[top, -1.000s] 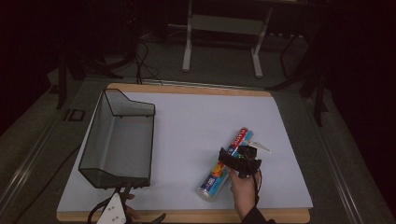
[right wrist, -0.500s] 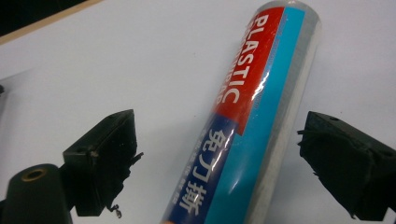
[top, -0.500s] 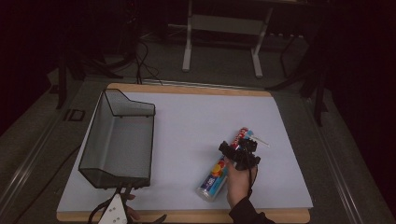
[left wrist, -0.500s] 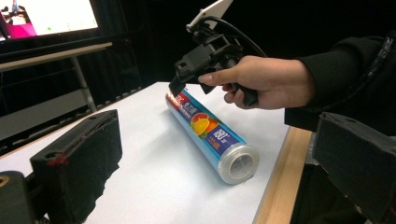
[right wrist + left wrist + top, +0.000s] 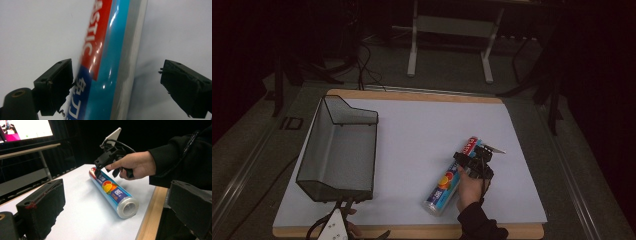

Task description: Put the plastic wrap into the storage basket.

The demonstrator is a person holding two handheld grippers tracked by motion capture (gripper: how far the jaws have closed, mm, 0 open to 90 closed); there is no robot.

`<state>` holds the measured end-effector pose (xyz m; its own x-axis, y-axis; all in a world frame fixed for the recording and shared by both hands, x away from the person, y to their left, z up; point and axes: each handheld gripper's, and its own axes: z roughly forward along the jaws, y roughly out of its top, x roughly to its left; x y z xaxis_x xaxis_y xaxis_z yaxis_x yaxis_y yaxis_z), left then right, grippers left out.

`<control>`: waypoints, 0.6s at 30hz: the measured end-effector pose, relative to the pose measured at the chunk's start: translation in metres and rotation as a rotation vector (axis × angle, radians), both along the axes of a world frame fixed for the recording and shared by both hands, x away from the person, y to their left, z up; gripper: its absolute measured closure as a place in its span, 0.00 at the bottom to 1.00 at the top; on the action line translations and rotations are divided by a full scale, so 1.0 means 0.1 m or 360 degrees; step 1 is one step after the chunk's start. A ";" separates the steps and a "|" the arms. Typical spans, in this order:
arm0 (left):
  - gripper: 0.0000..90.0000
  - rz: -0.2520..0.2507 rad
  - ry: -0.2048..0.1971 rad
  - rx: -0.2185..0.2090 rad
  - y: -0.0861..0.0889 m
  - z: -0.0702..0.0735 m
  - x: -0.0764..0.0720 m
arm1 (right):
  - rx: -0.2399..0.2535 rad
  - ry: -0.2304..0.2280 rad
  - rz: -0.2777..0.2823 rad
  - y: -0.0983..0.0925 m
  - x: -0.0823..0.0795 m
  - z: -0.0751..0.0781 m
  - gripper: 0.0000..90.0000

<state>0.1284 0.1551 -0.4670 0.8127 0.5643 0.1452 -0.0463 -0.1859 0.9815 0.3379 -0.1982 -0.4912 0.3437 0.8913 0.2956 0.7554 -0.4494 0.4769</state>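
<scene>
The right gripper [image 5: 472,159] sits over the upper half of the roll of plastic wrap [image 5: 451,176], held in the person's right hand [image 5: 467,186]. In the right gripper view its two black jaws are spread wide, one on each side of the roll [image 5: 110,60]. The left jaw touches or nearly touches the printed label; the right jaw stands well apart from the roll's silver edge. The roll is straddled, not clamped.

The roll lies flat on the white table surface [image 5: 422,135], right of centre. In the high view its long axis runs diagonally: the open core end points toward the near edge of the table and slightly left, and the red-labelled end points away and to the right. The label runs from red at the far end through blue with fruit graphics to a clear end near the person. In the left gripper view the hollow end of the roll [image 5: 112,191] faces the camera beside the wooden table edge [image 5: 150,217].

The left gripper [image 5: 337,227] is at the near edge of the table, just in front of the black mesh basket [image 5: 339,147]. Its jaws are wide apart with nothing between them.

The basket stands at the left of the table, well apart from the roll.
</scene>
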 end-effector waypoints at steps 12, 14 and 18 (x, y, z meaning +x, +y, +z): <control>0.03 -0.0003 0.0006 0.0017 -0.01 -0.01 0.00 | 0.0281 0.0208 0.0122 0.13 -0.02 -0.18 0.15; 0.03 -0.0004 0.0007 0.0023 -0.01 -0.01 0.00 | 0.0263 0.0190 0.0154 0.14 -0.02 -0.18 0.17; 0.03 -0.0005 0.0011 0.0028 -0.02 -0.01 0.00 | 0.0226 0.0166 0.0179 0.13 -0.04 -0.18 0.27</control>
